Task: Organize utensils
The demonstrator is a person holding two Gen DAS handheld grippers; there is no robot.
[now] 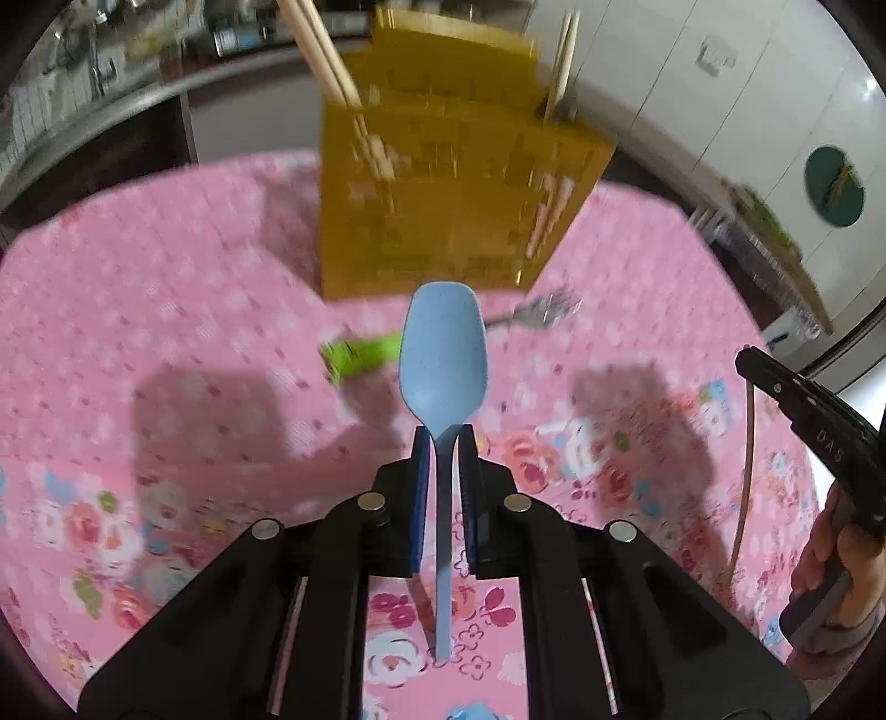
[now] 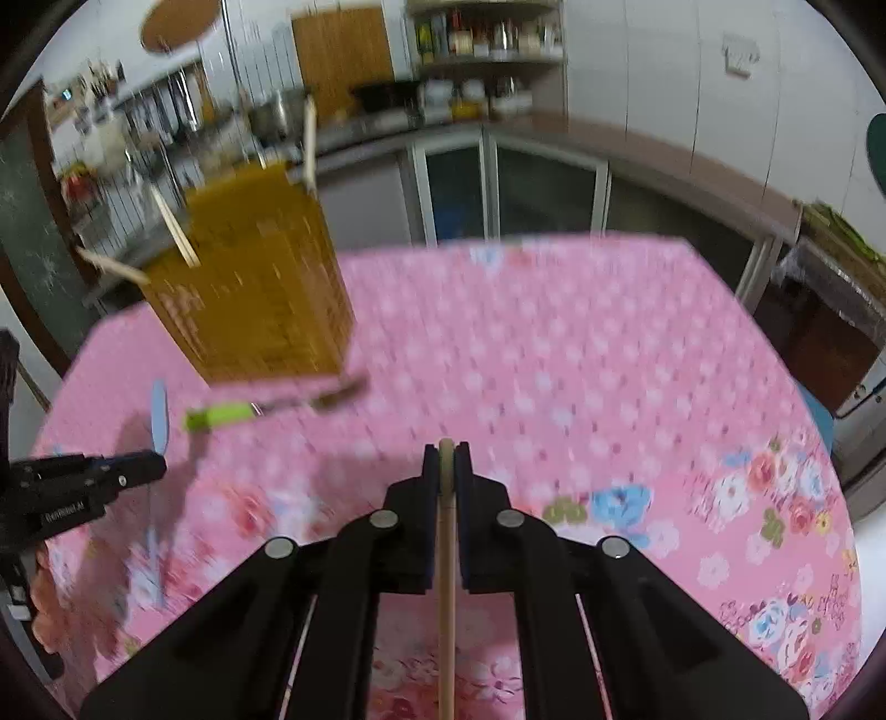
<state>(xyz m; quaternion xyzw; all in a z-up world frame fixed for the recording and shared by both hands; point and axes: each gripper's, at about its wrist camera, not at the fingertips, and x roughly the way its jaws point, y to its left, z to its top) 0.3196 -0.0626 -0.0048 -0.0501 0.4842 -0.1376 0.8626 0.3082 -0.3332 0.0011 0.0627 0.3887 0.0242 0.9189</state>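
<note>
My left gripper [image 1: 446,435] is shut on the neck of a light blue plastic spoon [image 1: 443,354]; its bowl points forward and its handle runs back between the fingers. The right gripper [image 2: 446,451] is shut on a wooden chopstick [image 2: 446,581], with only the tip showing past the pads. Ahead of both stands a yellow slotted utensil holder [image 1: 454,194] with several chopsticks [image 1: 326,55] leaning in it. In front of its base a fork with a green handle [image 1: 360,354] lies on the cloth. In the right wrist view the left gripper [image 2: 149,462] and spoon [image 2: 159,415] show at the left.
A pink flowered tablecloth [image 2: 554,360] covers the table. A person's hand [image 1: 830,554] holds the right gripper's handle at the right edge. Beyond the table are a counter with glass-door cabinets [image 2: 498,188] and shelves of bottles [image 2: 487,39].
</note>
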